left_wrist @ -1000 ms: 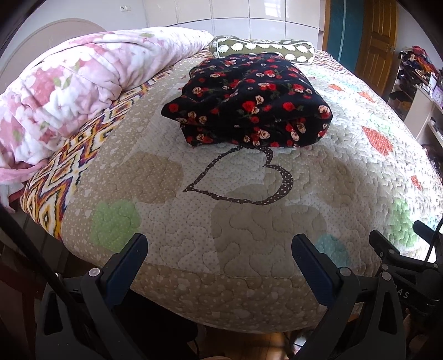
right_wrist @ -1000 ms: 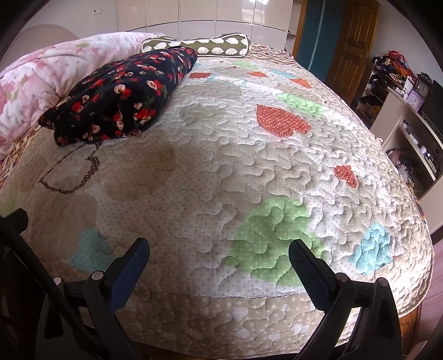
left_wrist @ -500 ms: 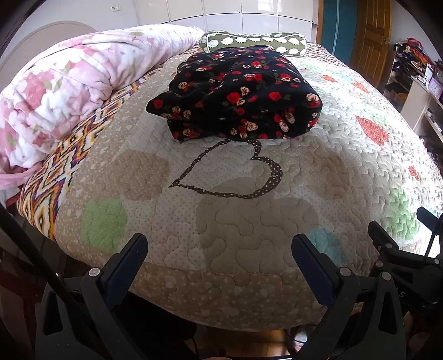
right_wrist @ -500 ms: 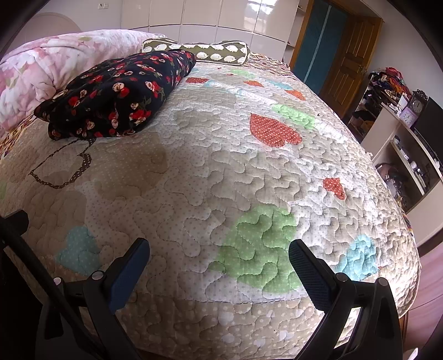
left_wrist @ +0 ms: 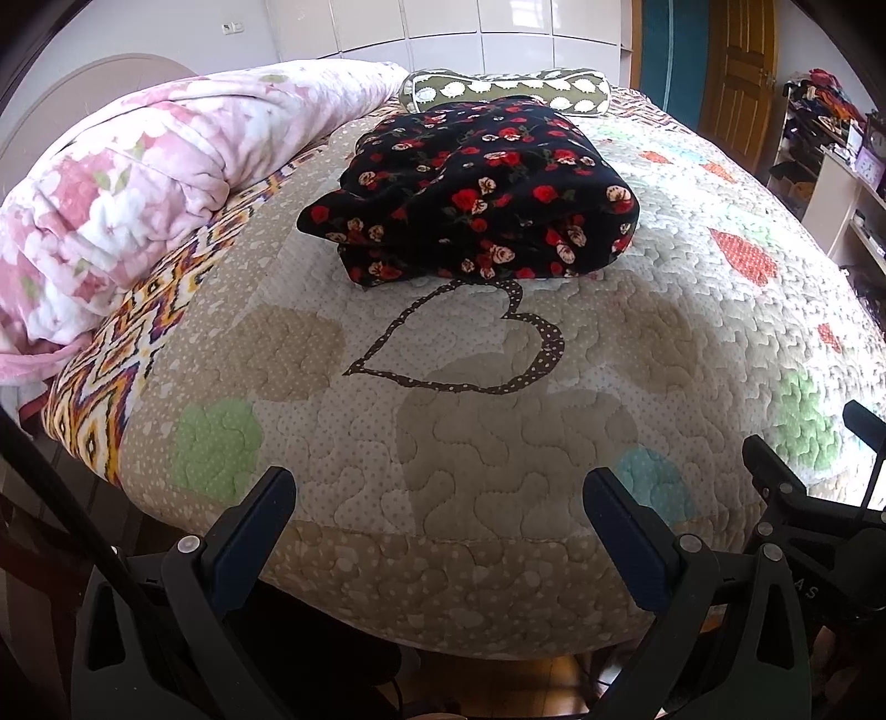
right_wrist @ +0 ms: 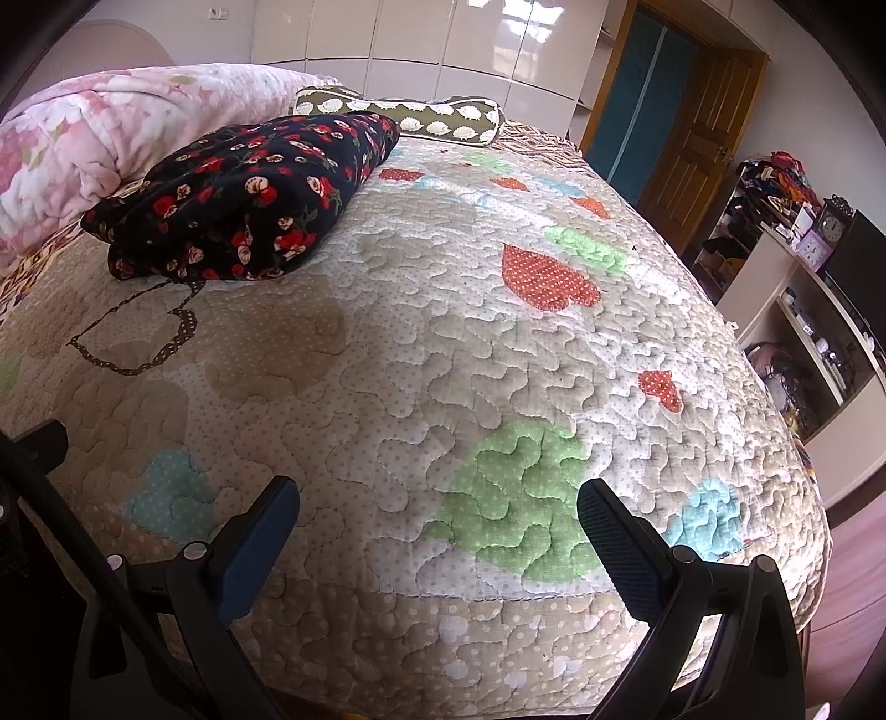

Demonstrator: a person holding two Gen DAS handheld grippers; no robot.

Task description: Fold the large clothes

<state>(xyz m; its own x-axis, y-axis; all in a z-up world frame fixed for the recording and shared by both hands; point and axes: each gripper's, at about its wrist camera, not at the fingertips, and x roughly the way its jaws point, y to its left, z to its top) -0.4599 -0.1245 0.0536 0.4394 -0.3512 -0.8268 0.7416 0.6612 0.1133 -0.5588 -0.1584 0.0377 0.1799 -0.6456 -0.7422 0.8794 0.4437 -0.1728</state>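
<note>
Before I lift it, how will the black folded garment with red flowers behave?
The black folded garment with red flowers looks soft, and its layers sag unevenly, so it will probably droop and unfold if lifted by one edge. It seems thick, so possibly somewhat heavy. It should not roll.

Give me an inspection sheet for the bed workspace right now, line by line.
Surface: quilted bedspread with heart patches.
Job's things: black floral garment, folded in a bundle on the bedspread.
Clutter: pink floral duvet rolled along the bed's left edge; green patterned pillow at the head.
Grippers: left gripper and right gripper open, empty, at the foot of the bed.
Cables: nothing seen.
Surroundings: wooden door, white shelving unit, wardrobe doors.
</note>
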